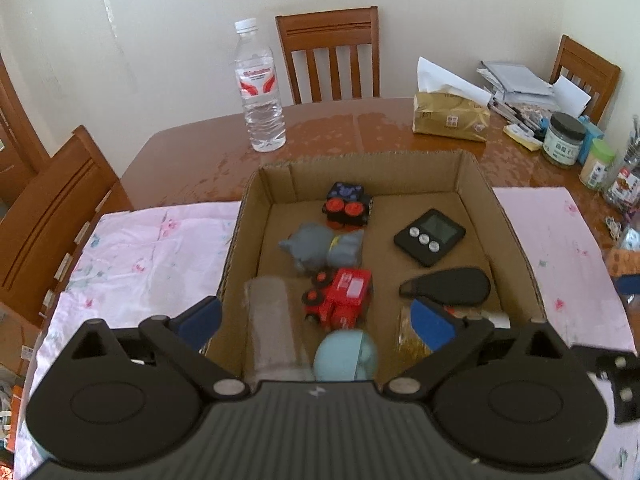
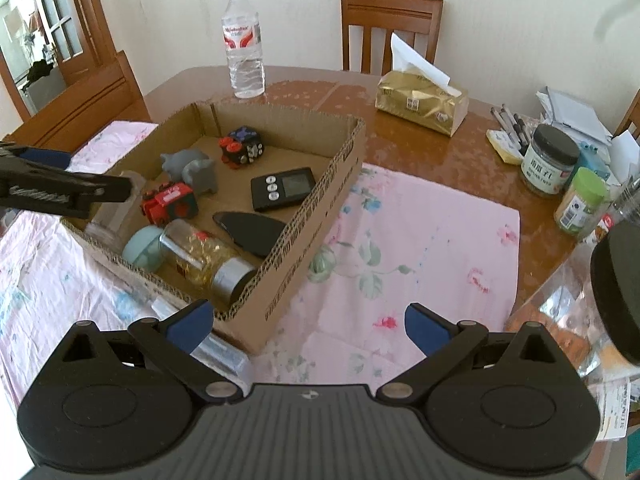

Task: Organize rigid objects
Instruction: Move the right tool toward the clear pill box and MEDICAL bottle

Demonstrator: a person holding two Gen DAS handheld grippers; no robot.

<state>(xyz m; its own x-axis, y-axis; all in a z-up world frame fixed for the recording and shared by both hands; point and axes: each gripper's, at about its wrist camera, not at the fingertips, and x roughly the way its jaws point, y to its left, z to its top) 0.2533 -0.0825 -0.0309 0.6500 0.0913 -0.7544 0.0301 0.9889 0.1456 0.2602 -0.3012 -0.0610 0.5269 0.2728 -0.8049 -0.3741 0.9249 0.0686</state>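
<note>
A shallow cardboard box (image 1: 516, 236) (image 2: 320, 200) lies on a pink cloth. In it are a black and red cube (image 1: 347, 205), a grey animal figure (image 1: 322, 249), a red toy truck (image 1: 340, 298), a black timer (image 1: 430, 236), a black teardrop case (image 1: 446, 286), a clear glass (image 1: 272, 324), a pale blue ball (image 1: 346, 356) and a jar with gold contents (image 2: 200, 256). My left gripper (image 1: 316, 320) is open and empty above the box's near side. My right gripper (image 2: 308, 326) is open and empty over the cloth, right of the box.
A water bottle (image 1: 261, 88) and a gold tissue pack (image 1: 450, 118) stand behind the box. Jars (image 2: 550, 164), pens and papers crowd the table's right side. A clear jar with a black lid (image 2: 616, 292) stands close at my right. Wooden chairs surround the table.
</note>
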